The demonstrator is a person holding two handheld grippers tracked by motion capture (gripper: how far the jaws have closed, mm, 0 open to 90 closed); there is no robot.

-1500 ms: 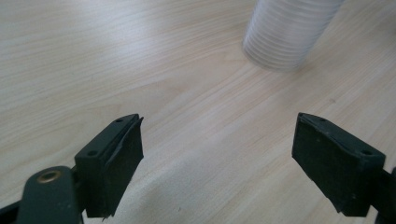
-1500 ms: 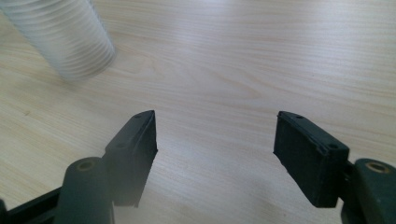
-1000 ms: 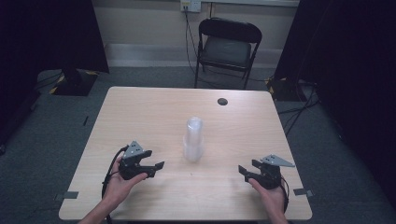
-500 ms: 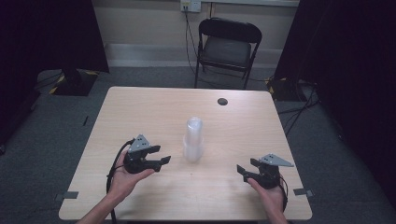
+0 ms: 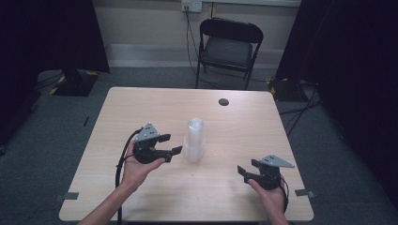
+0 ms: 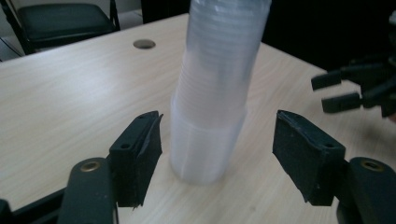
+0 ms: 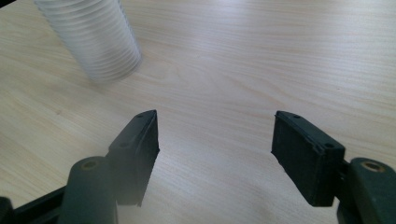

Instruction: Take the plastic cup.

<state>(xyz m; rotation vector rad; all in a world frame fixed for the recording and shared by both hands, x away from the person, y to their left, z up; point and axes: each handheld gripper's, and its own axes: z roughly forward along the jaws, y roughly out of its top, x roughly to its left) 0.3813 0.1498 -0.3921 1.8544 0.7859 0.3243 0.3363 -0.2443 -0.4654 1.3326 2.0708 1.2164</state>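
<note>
A tall stack of clear plastic cups [image 5: 195, 140] stands upright in the middle of the wooden table [image 5: 141, 108]. My left gripper [image 5: 172, 144] is lifted off the table just left of the stack and points at it. Its jaws have just been opening. In the left gripper view the stack [image 6: 210, 93] stands ahead of the left gripper [image 6: 217, 140], in line with the gap, and neither pad touches it. My right gripper [image 5: 246, 167] rests open near the front right of the table. In its own view the right gripper [image 7: 215, 140] holds nothing, and the stack [image 7: 95, 42] is far off at upper left.
A small dark round hole [image 5: 223, 101] sits in the table's far side. A black folding chair [image 5: 227, 44] stands behind the table. The right gripper [image 6: 343, 91] shows at the right edge of the left gripper view. Dark curtains flank the room.
My left gripper has risen off the table and moved right toward the cup stack. The right gripper and the stack have stayed where they were.
</note>
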